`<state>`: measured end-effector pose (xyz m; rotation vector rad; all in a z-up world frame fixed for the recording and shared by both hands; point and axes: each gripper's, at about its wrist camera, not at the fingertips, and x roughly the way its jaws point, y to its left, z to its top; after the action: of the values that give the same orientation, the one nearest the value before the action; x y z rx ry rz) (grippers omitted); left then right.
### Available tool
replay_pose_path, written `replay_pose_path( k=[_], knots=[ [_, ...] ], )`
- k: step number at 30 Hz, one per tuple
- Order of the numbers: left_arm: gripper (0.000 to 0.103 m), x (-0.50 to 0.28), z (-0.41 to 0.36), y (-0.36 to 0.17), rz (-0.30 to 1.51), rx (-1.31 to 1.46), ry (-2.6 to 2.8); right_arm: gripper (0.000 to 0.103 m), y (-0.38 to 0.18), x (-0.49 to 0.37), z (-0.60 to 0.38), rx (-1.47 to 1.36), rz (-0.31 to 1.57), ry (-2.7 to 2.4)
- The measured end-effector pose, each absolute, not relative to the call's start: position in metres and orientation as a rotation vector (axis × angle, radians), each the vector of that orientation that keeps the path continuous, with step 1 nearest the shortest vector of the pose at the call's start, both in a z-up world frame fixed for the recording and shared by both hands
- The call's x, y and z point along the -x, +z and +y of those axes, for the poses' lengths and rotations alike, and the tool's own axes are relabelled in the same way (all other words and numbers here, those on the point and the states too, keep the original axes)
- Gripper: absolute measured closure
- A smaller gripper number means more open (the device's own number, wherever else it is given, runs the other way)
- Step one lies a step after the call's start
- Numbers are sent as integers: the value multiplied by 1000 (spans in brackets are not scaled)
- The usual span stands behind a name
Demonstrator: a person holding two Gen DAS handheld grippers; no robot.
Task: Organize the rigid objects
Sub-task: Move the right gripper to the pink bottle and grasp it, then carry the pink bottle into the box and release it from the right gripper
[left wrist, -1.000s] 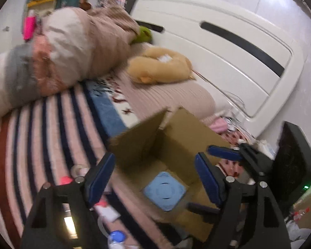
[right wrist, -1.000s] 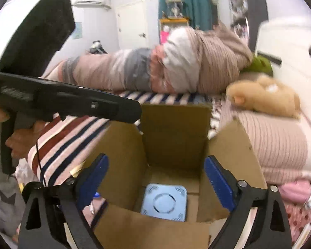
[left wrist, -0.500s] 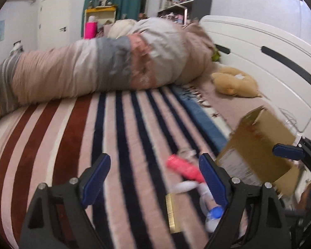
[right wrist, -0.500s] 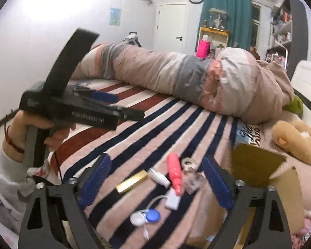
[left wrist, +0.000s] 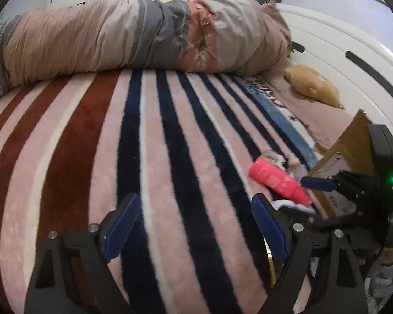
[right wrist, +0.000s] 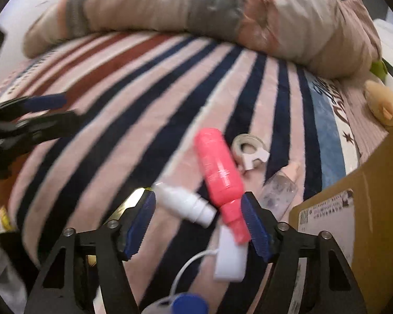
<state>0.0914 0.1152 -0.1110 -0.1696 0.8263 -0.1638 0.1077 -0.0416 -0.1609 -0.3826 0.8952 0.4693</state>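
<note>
1. The blanket [left wrist: 170,157] is pale pink with navy, white and rust-red stripes.
2. The bottle [right wrist: 220,175] is bright pink.
3. The small bottle [right wrist: 183,204] beside it is white.
4. The tape roll [right wrist: 249,149] is off-white.
5. The box [right wrist: 374,196] is brown cardboard with a white printed label.
6. The rolled quilt [left wrist: 144,34] has beige, grey and salmon bands.
7. The plush toy [left wrist: 311,86] is tan.
8. The headboard [left wrist: 353,60] is white with black slots.

Right tongs [right wrist: 197,219] narrower, around bottles [right wrist: 220,175]
</note>
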Motion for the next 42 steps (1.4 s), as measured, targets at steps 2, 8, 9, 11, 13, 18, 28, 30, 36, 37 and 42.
replay_pose_path(
  k=[2, 8, 9, 11, 13, 18, 28, 30, 36, 37, 42],
  knots=[
    [18, -91, 117, -112, 827, 174, -159, 44, -166, -115, -37, 374, 881, 459],
    [18, -91, 126, -112, 826, 241, -179, 53, -167, -135, -29, 405, 865, 423],
    [18, -91, 127, -112, 827, 246, -176, 53, -167, -135, -26, 421, 865, 413],
    [18, -91, 129, -113, 833, 255, -172, 58, -171, -140, -25, 443, 873, 413],
    [18, -91, 129, -114, 837, 256, -172, 69, -176, -145, -24, 445, 909, 426],
    [18, -90, 131, -114, 843, 280, -187, 75, -181, -153, -27, 300, 1035, 570],
    [18, -90, 127, -110, 833, 344, -279, 76, -168, -138, -19, 310, 918, 579],
    [18, -87, 121, -100, 798, 358, -343, 76, -156, -128, -19, 284, 877, 622],
    [26, -76, 98, -72, 729, 384, -490, 76, -113, -85, -25, 259, 738, 736],
    [33, -73, 94, -66, 712, 399, -510, 76, -105, -78, -27, 250, 718, 755],
    [66, -55, 71, -34, 660, 399, -531, 76, -75, -45, -43, 220, 625, 799]
  ],
)
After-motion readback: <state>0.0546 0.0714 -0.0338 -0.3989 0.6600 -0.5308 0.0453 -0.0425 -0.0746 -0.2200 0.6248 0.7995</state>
